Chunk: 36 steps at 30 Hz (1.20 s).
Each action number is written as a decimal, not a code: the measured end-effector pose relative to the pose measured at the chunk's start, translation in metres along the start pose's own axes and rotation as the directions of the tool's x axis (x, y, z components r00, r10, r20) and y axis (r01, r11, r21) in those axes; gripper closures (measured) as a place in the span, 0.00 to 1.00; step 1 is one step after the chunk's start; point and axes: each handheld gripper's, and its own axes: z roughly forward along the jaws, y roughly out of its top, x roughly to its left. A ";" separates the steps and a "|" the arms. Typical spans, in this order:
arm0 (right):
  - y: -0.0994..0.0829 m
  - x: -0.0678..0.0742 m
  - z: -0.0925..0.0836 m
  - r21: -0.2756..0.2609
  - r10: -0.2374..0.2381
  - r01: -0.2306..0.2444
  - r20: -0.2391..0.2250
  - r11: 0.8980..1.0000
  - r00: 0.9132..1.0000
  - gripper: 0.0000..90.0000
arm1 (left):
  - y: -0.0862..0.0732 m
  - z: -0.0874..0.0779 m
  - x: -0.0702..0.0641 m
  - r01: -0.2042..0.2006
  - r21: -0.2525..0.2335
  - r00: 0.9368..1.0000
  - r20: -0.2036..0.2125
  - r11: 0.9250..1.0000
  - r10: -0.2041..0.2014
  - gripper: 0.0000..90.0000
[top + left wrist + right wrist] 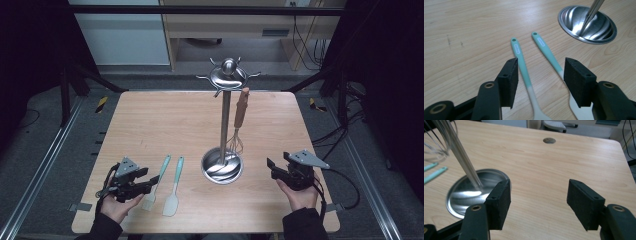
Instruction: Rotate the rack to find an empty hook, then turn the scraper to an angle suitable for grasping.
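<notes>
Utensils are laid out below a steel hanging stand (pixel 226 120) on the wooden table (pixel 150 120), and from the high view the whole job can be read: a wooden-handled whisk (pixel 239 120) is already hung from one of the stand's hooks, its wires dangling just above the round base, while a teal-handled brush (pixel 156 184) and a teal-handled spatula (pixel 173 187) are left lying side by side near the front edge, handles pointed toward the stand, so the holes at their ends are ready for hanging. The left gripper (pixel 152 181) is held low right at the brush, presumably lined up for a pick; the right gripper (pixel 272 167) is parked just right of the base, nothing carried. Over to the left gripper view: the jaws are spread, nothing pinched, and the brush handle (pixel 520 58) is seen running between the pads close to the left one, with the spatula handle (pixel 547 52) passing under the right pad, so a choice between the two looks about to be made. In the right gripper view the jaws are held wide apart over bare wood, empty, with the stand's base (pixel 464 192) and pole just beside the left pad.
</notes>
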 end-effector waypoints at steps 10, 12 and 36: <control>-0.016 0.000 0.000 0.042 -0.045 0.044 0.016 0.998 0.999 0.38 | 0.013 0.019 -0.018 -0.041 0.037 0.999 0.001 0.998 0.041 0.50; -0.018 -0.001 0.000 0.049 -0.042 0.041 0.014 0.998 0.999 0.37 | 0.015 0.023 -0.020 -0.047 0.047 0.999 -0.003 0.998 0.047 0.49; -0.029 -0.003 0.007 0.087 -0.042 0.042 0.000 0.995 0.999 0.51 | -0.004 0.068 -0.037 -0.050 0.232 0.999 0.005 0.971 0.051 0.68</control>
